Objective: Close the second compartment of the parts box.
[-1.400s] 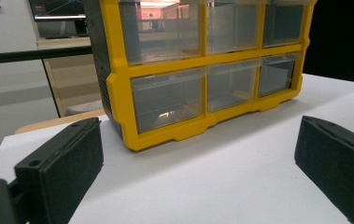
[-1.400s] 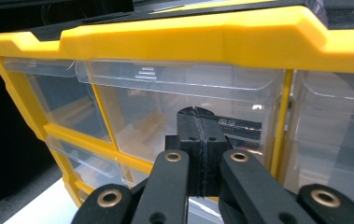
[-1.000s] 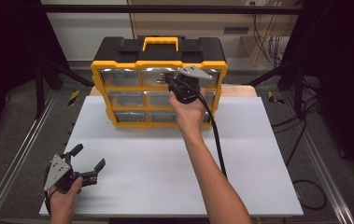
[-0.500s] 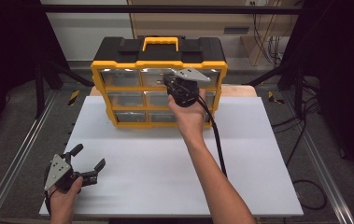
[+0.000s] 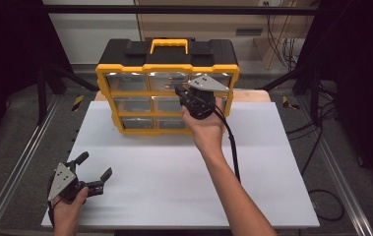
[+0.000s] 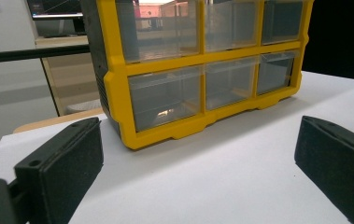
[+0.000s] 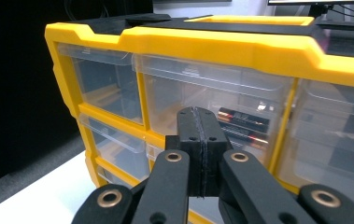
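A yellow and black organizer (image 5: 167,64) with clear drawers stands at the back of the white table (image 5: 174,172). My right gripper (image 5: 181,92) is held up in front of its middle column, jaws shut with nothing between them. In the right gripper view the shut tips (image 7: 198,114) sit just before the top middle drawer (image 7: 212,93), where batteries (image 7: 242,123) lie. Whether the tips touch the drawer I cannot tell. My left gripper (image 5: 95,165) rests low at the near left of the table, open and empty. In the left gripper view its jaws (image 6: 198,158) stand wide, facing the organizer (image 6: 118,74).
Metal rails run along both sides of the table, with dark floor and cables (image 5: 322,206) to the right. A black cable (image 5: 231,142) trails from the right gripper along the forearm. White tabletop lies between the two hands.
The right gripper has drawn back a little from the organizer's front, toward the person, still shut. The left gripper has not moved.
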The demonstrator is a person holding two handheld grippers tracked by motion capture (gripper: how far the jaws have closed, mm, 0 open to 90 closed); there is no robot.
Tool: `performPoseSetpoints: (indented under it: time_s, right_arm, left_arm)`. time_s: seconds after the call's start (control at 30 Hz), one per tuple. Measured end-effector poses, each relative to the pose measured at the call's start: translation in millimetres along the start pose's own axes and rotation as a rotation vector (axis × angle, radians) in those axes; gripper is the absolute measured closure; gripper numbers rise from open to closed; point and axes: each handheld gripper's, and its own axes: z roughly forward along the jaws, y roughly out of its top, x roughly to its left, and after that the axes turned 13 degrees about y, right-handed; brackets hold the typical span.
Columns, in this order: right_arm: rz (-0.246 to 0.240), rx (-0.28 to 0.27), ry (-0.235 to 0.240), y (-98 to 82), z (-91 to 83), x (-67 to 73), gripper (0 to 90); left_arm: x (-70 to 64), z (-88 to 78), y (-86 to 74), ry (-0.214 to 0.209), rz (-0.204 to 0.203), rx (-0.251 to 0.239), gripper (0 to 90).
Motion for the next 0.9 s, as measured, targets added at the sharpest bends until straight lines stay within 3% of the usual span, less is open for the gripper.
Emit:
performPoseSetpoints:
  time_s: [0.53,0.7,0.9]
  right_arm:
    - [-0.017,0.010,0.009,1.5,-23.7,-2.7,90.0]
    - [-0.021,0.040,0.033,0.1,-24.3,-2.7,72.0]
    - [-0.023,0.048,0.024,-0.5,-26.2,-3.7,58.1]
  left_arm:
    - [-1.7,0.5,-0.1,-0.004,0.003,0.004,0.6]
    - [-1.7,0.7,-0.3,-0.004,0.003,0.005,0.6]
    - [-1.9,0.6,-0.3,-0.004,0.006,0.006,0.6]
